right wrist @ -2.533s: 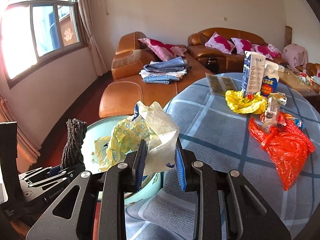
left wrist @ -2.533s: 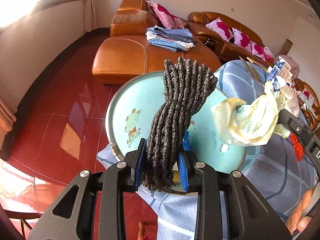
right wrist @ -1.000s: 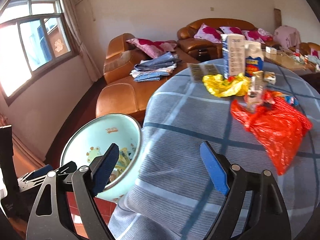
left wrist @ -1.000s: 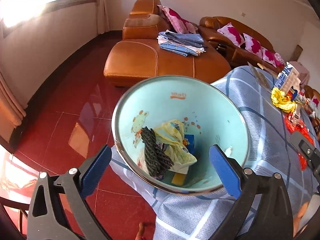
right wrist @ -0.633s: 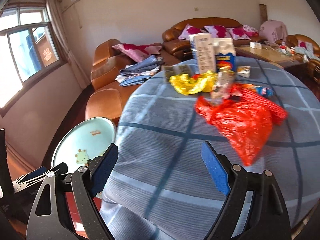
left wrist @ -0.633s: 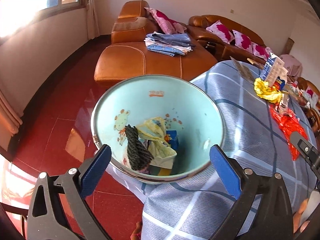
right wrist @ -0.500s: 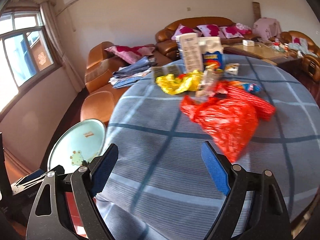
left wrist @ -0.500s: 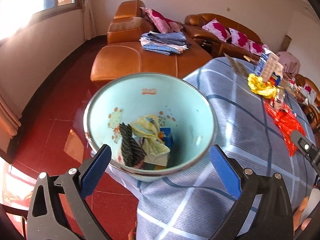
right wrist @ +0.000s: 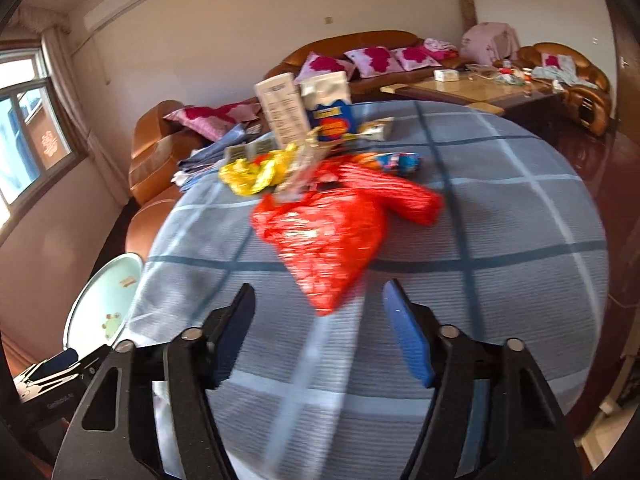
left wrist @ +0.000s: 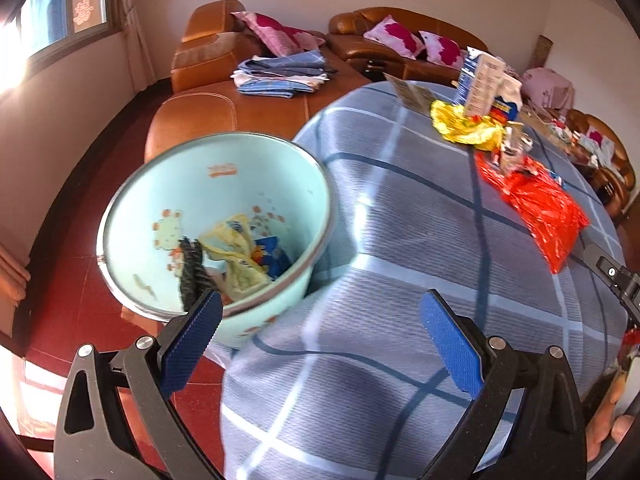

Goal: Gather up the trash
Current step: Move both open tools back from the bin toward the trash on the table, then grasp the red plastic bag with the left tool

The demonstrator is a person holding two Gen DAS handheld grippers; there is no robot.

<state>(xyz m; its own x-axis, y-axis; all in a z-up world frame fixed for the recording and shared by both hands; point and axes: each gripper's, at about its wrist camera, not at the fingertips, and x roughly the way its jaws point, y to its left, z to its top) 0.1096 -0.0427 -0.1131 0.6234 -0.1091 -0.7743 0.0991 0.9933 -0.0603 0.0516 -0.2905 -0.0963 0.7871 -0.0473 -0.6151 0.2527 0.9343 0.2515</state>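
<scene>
A pale blue bin [left wrist: 224, 168] stands beside the round table [left wrist: 400, 240] and holds a dark braided bundle [left wrist: 192, 276] and a yellow printed bag [left wrist: 236, 252]. My left gripper [left wrist: 320, 340] is open and empty, over the table's near edge, right of the bin. On the table lie a red plastic bag [right wrist: 332, 236], a yellow wrapper [right wrist: 252, 172] and cartons [right wrist: 304, 112]. My right gripper [right wrist: 320, 332] hangs just short of the red bag's near tip. Its jaws are closing, with nothing between them.
Orange leather sofas [left wrist: 240, 92] with pink cushions and folded cloths stand behind the table. A glass-topped coffee table [right wrist: 472, 88] with clutter sits at the back right. Red tiled floor [left wrist: 60, 280] surrounds the bin. A small blue wrapper [right wrist: 400, 162] lies behind the red bag.
Both grippers have swung right, away from the bin and over the table. The red bag has come close in front of the right gripper, whose jaws have narrowed. The left gripper stays wide.
</scene>
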